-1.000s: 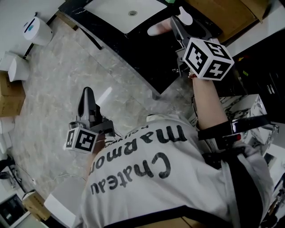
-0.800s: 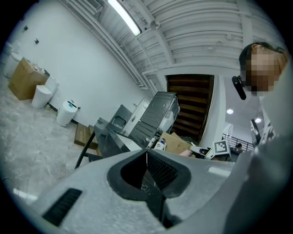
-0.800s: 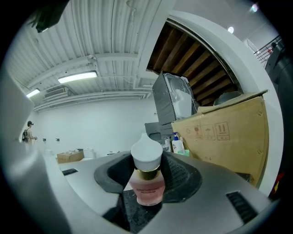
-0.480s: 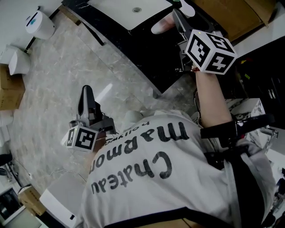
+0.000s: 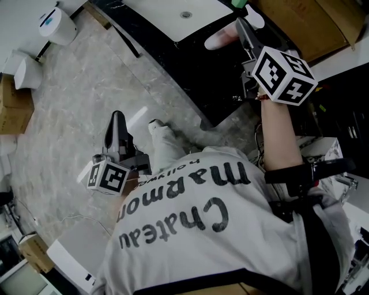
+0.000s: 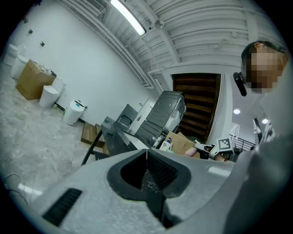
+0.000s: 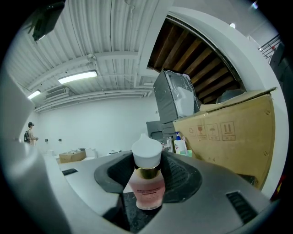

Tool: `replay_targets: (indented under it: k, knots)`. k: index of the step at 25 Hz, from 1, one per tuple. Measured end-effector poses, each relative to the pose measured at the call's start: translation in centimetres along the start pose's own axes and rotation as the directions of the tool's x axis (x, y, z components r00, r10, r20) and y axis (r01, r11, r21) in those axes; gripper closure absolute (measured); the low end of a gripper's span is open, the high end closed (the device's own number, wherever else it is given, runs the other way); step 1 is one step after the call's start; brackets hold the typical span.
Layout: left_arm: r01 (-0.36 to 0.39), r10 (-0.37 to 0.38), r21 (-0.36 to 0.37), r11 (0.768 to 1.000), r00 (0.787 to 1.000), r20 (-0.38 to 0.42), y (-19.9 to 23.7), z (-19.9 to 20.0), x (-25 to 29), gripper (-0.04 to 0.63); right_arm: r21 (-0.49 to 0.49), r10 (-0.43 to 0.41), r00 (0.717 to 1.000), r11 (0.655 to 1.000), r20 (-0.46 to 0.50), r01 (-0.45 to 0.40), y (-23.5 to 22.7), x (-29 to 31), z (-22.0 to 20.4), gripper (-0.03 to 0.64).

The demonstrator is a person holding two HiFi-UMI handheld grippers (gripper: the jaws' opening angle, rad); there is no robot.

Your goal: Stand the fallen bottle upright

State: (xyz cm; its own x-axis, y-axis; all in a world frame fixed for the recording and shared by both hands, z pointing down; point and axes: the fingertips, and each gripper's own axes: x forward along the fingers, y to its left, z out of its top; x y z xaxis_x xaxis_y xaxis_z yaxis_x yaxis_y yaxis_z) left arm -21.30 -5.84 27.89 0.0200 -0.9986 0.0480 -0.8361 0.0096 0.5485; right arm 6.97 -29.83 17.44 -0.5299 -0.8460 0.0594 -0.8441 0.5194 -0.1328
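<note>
A small bottle (image 7: pixel 147 183) of pink liquid, with a gold collar and a white cap, stands upright between the pads of my right gripper (image 7: pixel 147 157), which is shut on it. From the head view the bottle (image 5: pixel 219 39) shows as a pink shape over the black countertop (image 5: pixel 190 75), with the right gripper (image 5: pixel 241 24) reaching across it. My left gripper (image 5: pixel 117 116) hangs low over the marble floor, far from the bottle. Its pads meet at the tip and it (image 6: pixel 146 153) holds nothing.
A white sink basin (image 5: pixel 167 14) is set into the countertop left of the bottle. A large cardboard box (image 7: pixel 229 137) stands close on the right. A white bin (image 5: pixel 55 23) and more boxes (image 5: pixel 11 115) stand along the far wall.
Both grippers stay about where they were, the bottle still in the right one. The person's leg and shoe have come into view beside the left gripper.
</note>
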Motion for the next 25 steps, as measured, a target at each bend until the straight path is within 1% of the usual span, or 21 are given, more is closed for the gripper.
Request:
replay_targets:
  k: [3,7,11,20,25]
  knots:
    - [-0.004,0.004,0.008,1.000,1.000,-0.008,0.4,0.1,0.4,0.578,0.004,-0.001,1.000,1.000,0.003,0.001,-0.1,0.1,0.1,0.437]
    - [0.016,-0.016,0.015,1.000,1.000,-0.002,1.1,0.7,1.0,0.577,-0.006,-0.005,1.000,1.000,0.000,0.005,0.0,0.5,0.2,0.437]
    - [0.015,-0.015,0.017,1.000,1.000,-0.003,1.2,1.2,1.3,0.578,-0.014,-0.006,1.000,1.000,-0.005,0.005,0.2,0.8,0.2,0.437]
    - [0.022,-0.022,0.035,0.999,1.000,0.007,1.6,2.1,1.1,0.577,-0.014,-0.020,1.000,1.000,-0.011,0.020,0.3,0.9,-0.1,0.441]
    - [0.017,-0.018,0.043,0.999,1.000,0.019,1.6,2.6,0.7,0.578,-0.034,-0.033,0.999,0.999,-0.012,0.033,0.4,1.1,-0.1,0.453]
